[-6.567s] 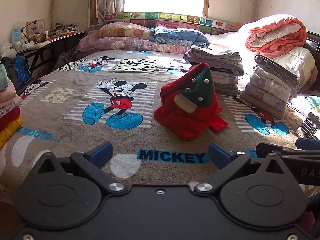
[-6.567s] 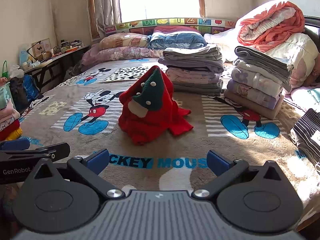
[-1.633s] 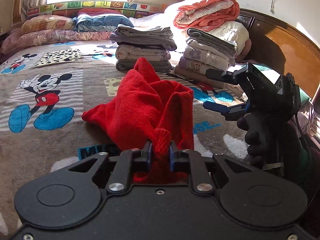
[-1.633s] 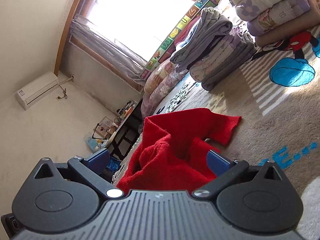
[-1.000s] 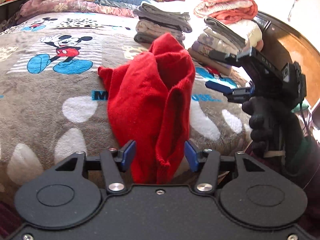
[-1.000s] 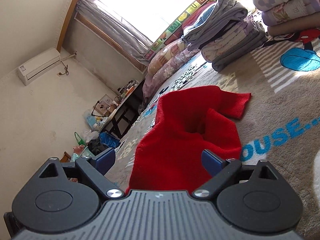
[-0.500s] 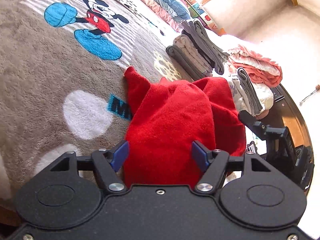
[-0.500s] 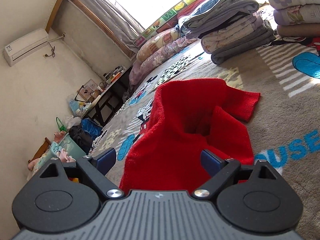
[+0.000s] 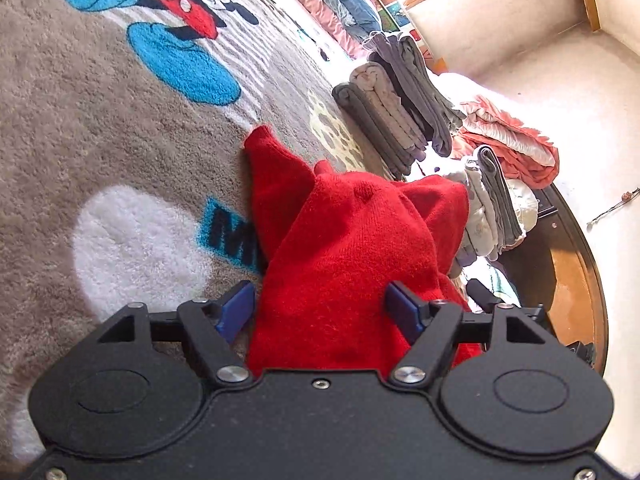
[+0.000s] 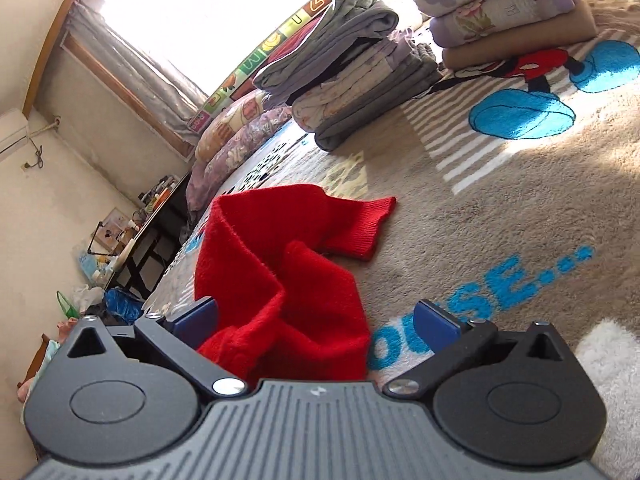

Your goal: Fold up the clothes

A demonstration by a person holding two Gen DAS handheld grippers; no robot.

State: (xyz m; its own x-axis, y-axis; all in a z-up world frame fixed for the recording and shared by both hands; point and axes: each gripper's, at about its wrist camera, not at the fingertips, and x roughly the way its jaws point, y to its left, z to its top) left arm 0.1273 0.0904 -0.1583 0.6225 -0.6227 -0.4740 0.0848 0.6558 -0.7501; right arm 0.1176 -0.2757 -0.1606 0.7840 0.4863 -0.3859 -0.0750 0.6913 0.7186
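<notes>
A red knitted sweater (image 9: 340, 264) lies bunched on the Mickey Mouse blanket (image 9: 100, 128). In the left wrist view it fills the space between the blue pads of my left gripper (image 9: 325, 312), which stands open around the fabric. In the right wrist view the same sweater (image 10: 288, 280) runs from between the fingers of my right gripper (image 10: 316, 320), also open, out to a ribbed cuff (image 10: 372, 228) lying flat on the blanket (image 10: 500, 208). The sweater's front design is hidden.
Stacks of folded clothes (image 10: 360, 76) and folded quilts (image 10: 500, 4) stand at the far side of the bed, with pillows (image 10: 236, 136) under the window. A cluttered desk (image 10: 140, 224) is at the left. A wooden bed frame (image 9: 576, 280) curves at the right.
The left gripper, shut on the sweater 1.6 s ago, has opened wide and lowered onto it. The right gripper stays open and has come closer to the cloth.
</notes>
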